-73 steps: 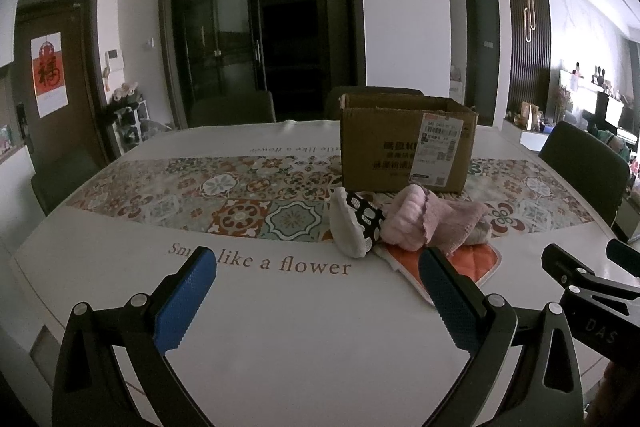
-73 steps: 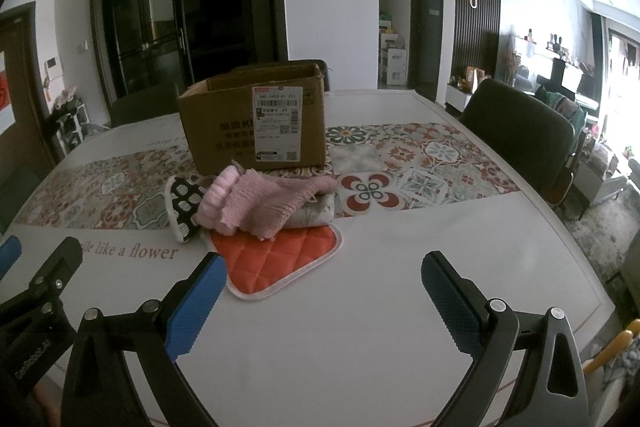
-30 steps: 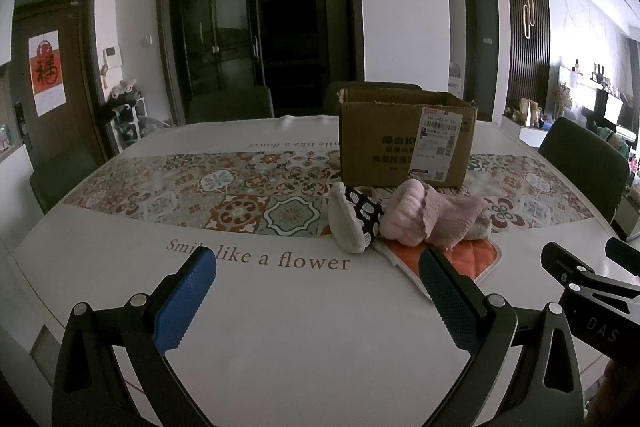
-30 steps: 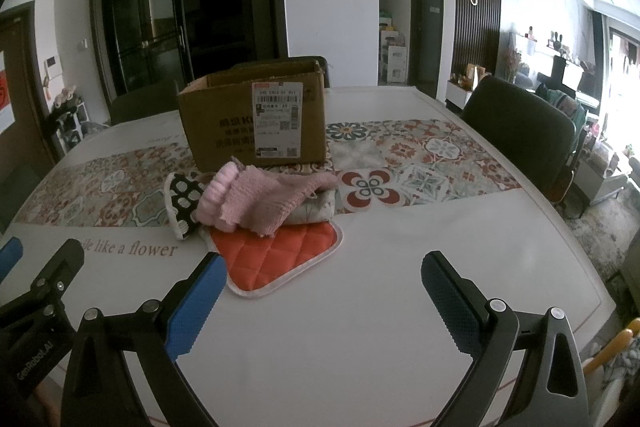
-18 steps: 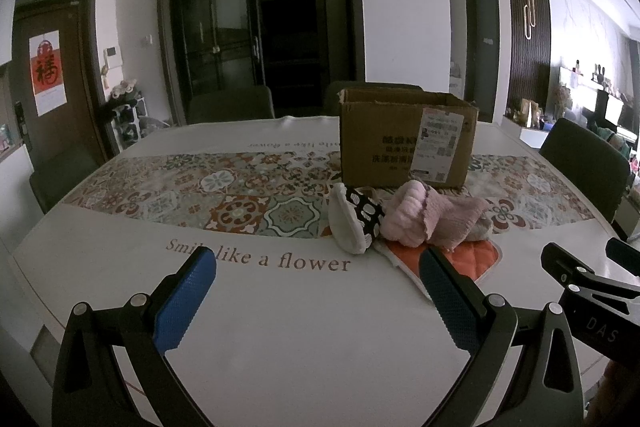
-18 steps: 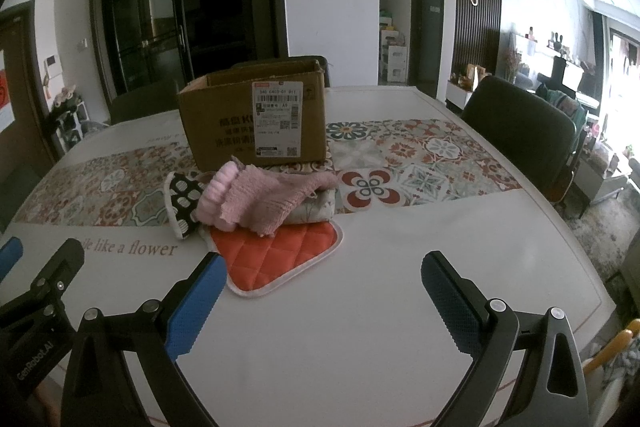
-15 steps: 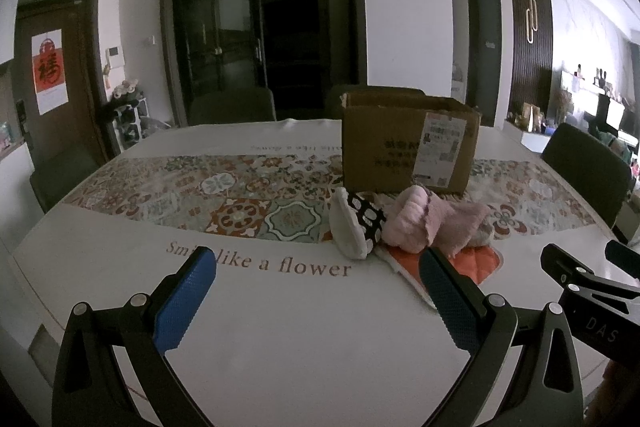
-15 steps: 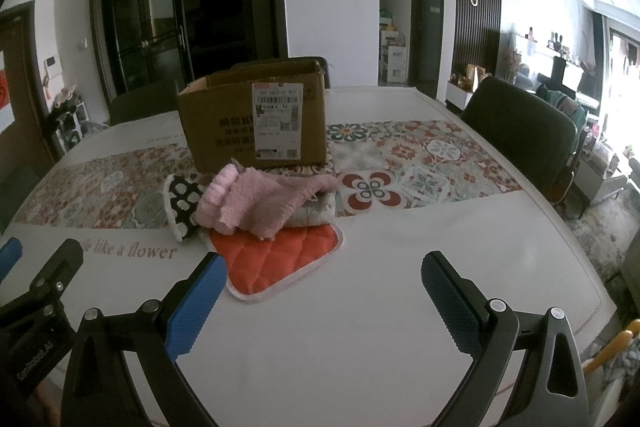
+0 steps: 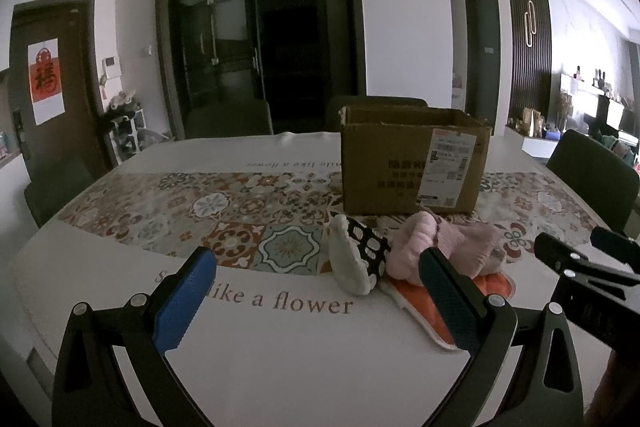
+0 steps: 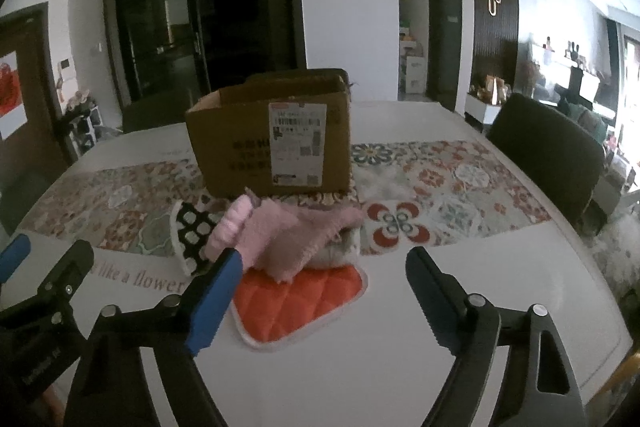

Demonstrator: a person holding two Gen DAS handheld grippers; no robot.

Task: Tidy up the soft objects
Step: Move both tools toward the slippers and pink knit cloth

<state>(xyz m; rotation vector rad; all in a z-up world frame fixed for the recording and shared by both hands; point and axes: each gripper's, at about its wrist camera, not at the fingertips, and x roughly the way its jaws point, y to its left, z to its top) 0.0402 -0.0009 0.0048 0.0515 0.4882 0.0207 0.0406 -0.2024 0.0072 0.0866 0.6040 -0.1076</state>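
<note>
Now both of your grippers sit closer to the box (image 10: 272, 147) than half a second ago; it and the soft pile in front of it fill more of each view. Your left gripper (image 9: 316, 301) hovers over the white table (image 9: 280, 355) with its jaws released and wide apart, holding nothing, as before. Your right gripper (image 10: 320, 291) is likewise spread wide and holding nothing.

The pile lies just in front of the box, on the patterned runner (image 9: 224, 215). A pink sock (image 10: 288, 239) lies on top, over a folded grey cloth (image 10: 340, 247). Beneath them, an orange quilted pad (image 10: 304, 299) sticks out toward you, away from the box. A black-and-white spotted mitt (image 10: 192, 231) leans against the left side of the pile.

From the right wrist view, the left blue finger (image 10: 212, 299) overlaps the near left corner of the pad. From the left wrist view, the right finger (image 9: 448, 303) overlaps the pad and sock. The pile itself has not shifted.
</note>
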